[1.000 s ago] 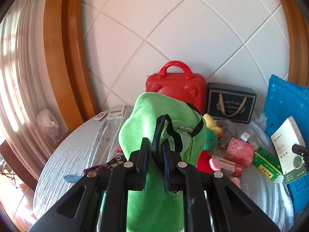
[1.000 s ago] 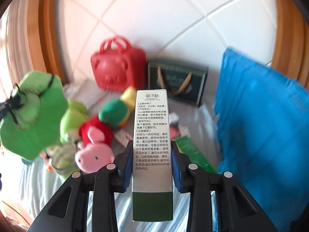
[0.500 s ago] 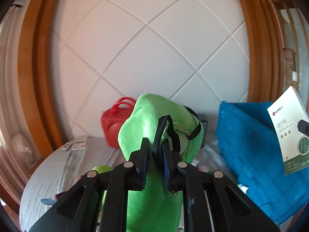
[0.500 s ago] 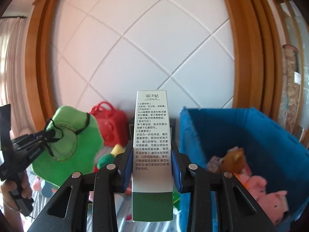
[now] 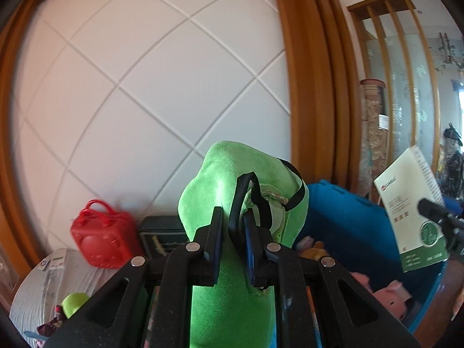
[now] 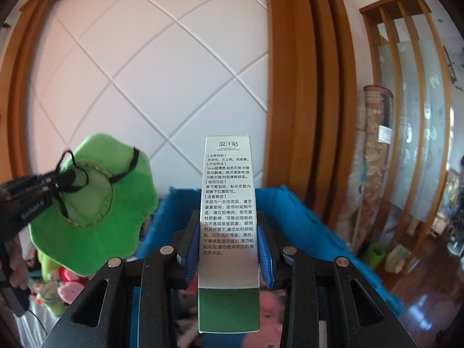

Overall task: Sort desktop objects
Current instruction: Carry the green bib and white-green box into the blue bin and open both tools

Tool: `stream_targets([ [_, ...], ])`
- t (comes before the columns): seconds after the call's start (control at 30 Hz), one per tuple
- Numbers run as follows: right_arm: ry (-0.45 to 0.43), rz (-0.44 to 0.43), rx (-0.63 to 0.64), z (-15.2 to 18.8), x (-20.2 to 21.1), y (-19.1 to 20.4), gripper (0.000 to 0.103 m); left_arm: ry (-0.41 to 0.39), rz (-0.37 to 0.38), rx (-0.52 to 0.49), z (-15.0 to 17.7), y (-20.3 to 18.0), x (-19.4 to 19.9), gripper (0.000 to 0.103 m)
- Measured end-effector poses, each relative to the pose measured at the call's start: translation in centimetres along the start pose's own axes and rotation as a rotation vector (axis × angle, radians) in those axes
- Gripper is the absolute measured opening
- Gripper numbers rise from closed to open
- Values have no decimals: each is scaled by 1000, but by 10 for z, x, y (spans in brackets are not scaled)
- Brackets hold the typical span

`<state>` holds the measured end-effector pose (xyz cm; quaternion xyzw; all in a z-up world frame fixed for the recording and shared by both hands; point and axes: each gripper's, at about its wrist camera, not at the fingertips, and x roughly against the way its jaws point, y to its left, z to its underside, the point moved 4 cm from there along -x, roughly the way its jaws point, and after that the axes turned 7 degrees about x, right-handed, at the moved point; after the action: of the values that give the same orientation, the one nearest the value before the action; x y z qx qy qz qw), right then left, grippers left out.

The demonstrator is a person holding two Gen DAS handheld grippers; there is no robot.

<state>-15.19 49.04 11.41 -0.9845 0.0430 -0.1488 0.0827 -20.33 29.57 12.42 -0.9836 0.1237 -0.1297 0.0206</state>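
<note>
Green plush fills the middle of our left wrist view: a fuzzy green scalloped plush hat (image 5: 232, 290) with a black elastic strap (image 5: 242, 191) hangs from our left gripper (image 5: 233, 232), whose blue-padded fingers are clenched on a loop of that strap. From our right wrist camera the same hat (image 6: 87, 246) shows off to the left, with its paler inner lining facing us and the left gripper (image 6: 62, 179) pinching the strap at its centre; part of a hand (image 6: 17, 264) grips the handle below it.

Our right gripper (image 6: 229, 249) is clamped on a tall narrow white-and-green cardboard box (image 6: 227, 217) printed with black Chinese text, standing upright between the pads. In the left view that box (image 5: 411, 203) appears far to the right, tilted.

Ahead of and below both grippers sits a large blue plastic bin (image 5: 348, 223), (image 6: 304, 217); pink and orange soft toys (image 5: 391, 293) lie inside it. To the left of our left gripper, on a grey striped tabletop (image 5: 37, 290), stand a red moulded plastic case with a handle (image 5: 100, 237) and a dark gift box (image 5: 162, 232) beside it, with a small yellow-green ball (image 5: 74, 303) nearer us. White diamond-patterned wall panels (image 5: 145, 87) framed in brown wood rise behind everything.
</note>
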Motion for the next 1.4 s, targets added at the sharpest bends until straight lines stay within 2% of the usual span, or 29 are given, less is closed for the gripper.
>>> stream_targets([
  [0.17, 94, 39, 31, 14, -27, -45, 34, 79, 74, -33, -11, -62, -37, 13],
  [0.27, 153, 36, 41, 27, -47, -60, 34, 175, 112, -80, -4, -93, -64, 13],
  [0.4, 239, 26, 72, 44, -74, -66, 34, 363, 146, -132, 26, -126, -106, 13],
  [0.53, 340, 21, 107, 65, -103, -73, 34, 543, 169, -159, 57, -137, -134, 13],
  [0.7, 448, 65, 151, 90, -125, -84, 34, 677, 119, -203, 87, -128, -153, 13],
  [0.87, 508, 94, 187, 113, -135, -95, 34, 716, 98, -239, 103, -128, -156, 22],
  [0.93, 519, 91, 186, 119, -138, -98, 34, 703, 90, -266, 106, -130, -150, 30],
  [1.0, 497, 84, 180, 118, -135, -98, 34, 702, 104, -277, 110, -128, -149, 44],
  [1.07, 501, 102, 194, 118, -136, -97, 34, 710, 117, -280, 111, -128, -153, 50],
  [1.2, 495, 136, 231, 118, -134, -90, 34, 729, 138, -289, 117, -130, -154, 51],
  [1.3, 492, 176, 262, 117, -135, -87, 36, 696, 136, -312, 116, -134, -149, 51],
  [1.4, 473, 207, 287, 115, -133, -85, 52, 661, 140, -336, 114, -137, -144, 51],
])
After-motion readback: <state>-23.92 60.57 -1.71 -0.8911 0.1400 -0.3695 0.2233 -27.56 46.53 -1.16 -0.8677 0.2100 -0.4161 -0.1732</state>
